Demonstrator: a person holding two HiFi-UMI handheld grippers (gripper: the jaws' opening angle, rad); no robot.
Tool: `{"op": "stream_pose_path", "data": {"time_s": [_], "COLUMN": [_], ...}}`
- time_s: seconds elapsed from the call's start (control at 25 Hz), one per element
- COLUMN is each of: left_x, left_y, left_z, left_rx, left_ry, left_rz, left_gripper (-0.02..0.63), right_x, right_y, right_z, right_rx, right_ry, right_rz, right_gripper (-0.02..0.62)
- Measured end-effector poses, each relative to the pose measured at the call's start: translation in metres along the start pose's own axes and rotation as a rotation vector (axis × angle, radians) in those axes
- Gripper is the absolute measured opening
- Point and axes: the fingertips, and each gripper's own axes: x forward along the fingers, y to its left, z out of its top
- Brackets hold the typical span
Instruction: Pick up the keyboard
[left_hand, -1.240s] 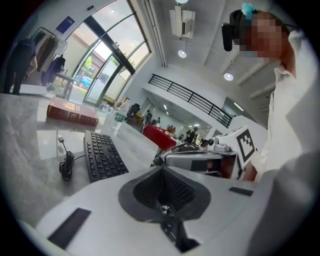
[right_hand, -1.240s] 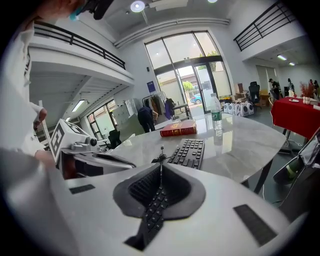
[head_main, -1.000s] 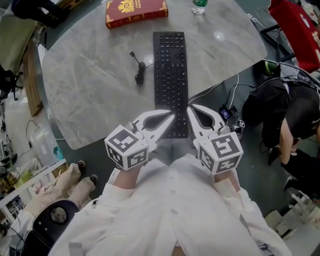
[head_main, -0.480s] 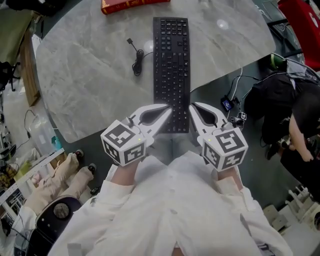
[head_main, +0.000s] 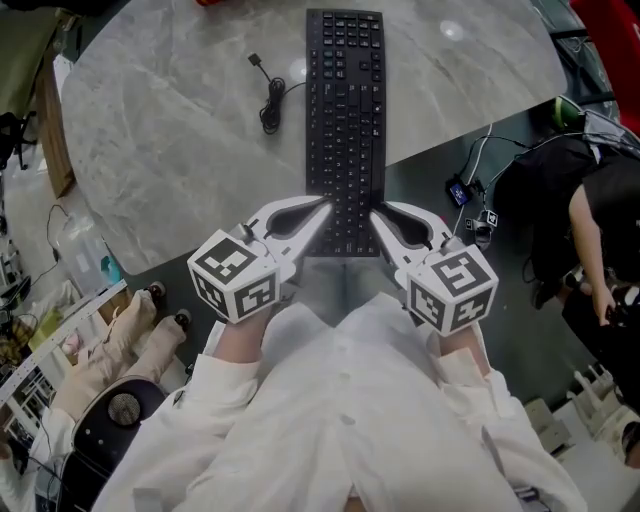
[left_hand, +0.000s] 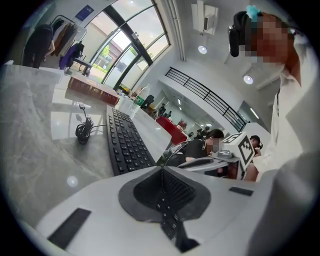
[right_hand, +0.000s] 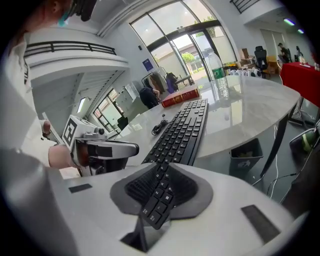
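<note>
A pale marbled surface fills the upper part of the head view, with dark floor around it. The black keyboard lies lengthwise away from the person, its near end sticking out past the surface's edge. A coiled black cable rests just left of it. The left gripper is at the near left corner of the keyboard and the right gripper at the near right corner. Each carries its marker cube above a white sleeve. A person in dark clothes bends over at the right edge.

In the left gripper view, the surface runs toward tall windows. A red book and a bottle stand at its far end. The keyboard stretches ahead beside the cable. The left gripper is clenched, a thin strip of keys pinched between its pads.

In the right gripper view, the keyboard runs toward the book and bottle. The left gripper is alongside its near end. The right gripper has the keyboard's corner wedged between its pads. Its jaws have just eased open slightly, yet the pads remain pressed on the keys.
</note>
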Motion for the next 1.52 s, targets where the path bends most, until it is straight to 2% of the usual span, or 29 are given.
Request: {"op": "stream_pose_path", "data": {"time_s": [0.04,0.08,0.12,0.24,0.32,0.4,0.68,0.88,1.28,1.52], "left_x": [0.000,0.000,0.001,0.003,0.005,0.006,0.009,0.013,0.016,0.018], "left_y": [0.001,0.003,0.004,0.009,0.012,0.014,0.019,0.025,0.030,0.033], "left_z": [-0.001,-0.003,-0.004,-0.008,-0.011,-0.015,-0.020,-0.019,-0.022,-0.024], "left_rx": [-0.003,-0.005,-0.009,-0.018,-0.020,-0.024,-0.034,-0.040,-0.038,-0.058], "left_ry": [0.002,0.004,0.006,0.009,0.010,0.016,0.026,0.024,0.048,0.052], "left_rz": [0.002,0.004,0.006,0.010,0.013,0.015,0.017,0.017,0.009,0.009], "left_gripper": [0.017,0.017,0.017,0.017,0.017,0.017,0.017,0.017,0.017,0.017], "right_x": [0.002,0.003,0.005,0.008,0.011,0.015,0.030,0.040,0.054,0.063], "right_y": [-0.001,-0.002,-0.003,-0.012,-0.018,-0.020,-0.021,-0.020,-0.012,-0.006], "right_z": [-0.003,-0.007,-0.010,-0.016,-0.020,-0.024,-0.038,-0.040,-0.042,-0.049], "right_rx": [0.017,0.035,0.051,0.097,0.140,0.197,0.369,0.378,0.481,0.513], "right_ry": [0.006,0.015,0.023,0.020,0.008,0.002,0.013,0.019,0.038,0.058], "right_rz": [0.004,0.009,0.011,0.005,0.010,0.035,0.126,0.157,0.273,0.302], "right_gripper": [0.070,0.142,0.177,0.189,0.243,0.265,0.279,0.285,0.287,0.287]}}
